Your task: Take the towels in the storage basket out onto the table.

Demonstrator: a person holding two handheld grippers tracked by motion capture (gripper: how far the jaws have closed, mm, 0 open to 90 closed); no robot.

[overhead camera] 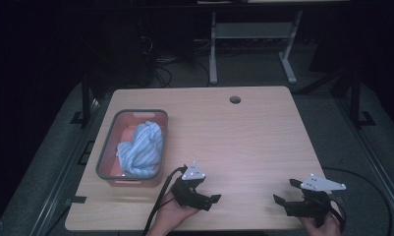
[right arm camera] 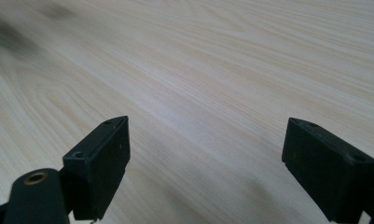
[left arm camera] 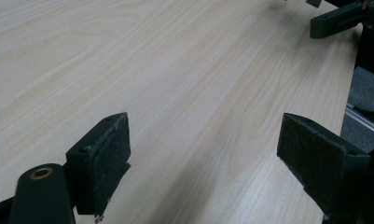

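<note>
Grippers both released, 2 sets of jaws spread wide with nothing between them. Left gripper [overhead camera: 208,197] sits low over the bare wooden table [overhead camera: 243,142] near its front edge, just right of the basket [overhead camera: 106,150]. Right gripper [overhead camera: 287,191] hovers near the front right corner, well apart from it. Striped blue cloth [overhead camera: 143,147] lies bunched inside the basket (grey rim, pinkish inside), untouched.

Light wood-grain table [overhead camera: 243,147], round cable hole [overhead camera: 235,100] near far edge. Grey-rimmed bin [overhead camera: 105,147] sits on it, well left of the hole and nearer the person, blue striped cloth [overhead camera: 143,147] inside.
</note>
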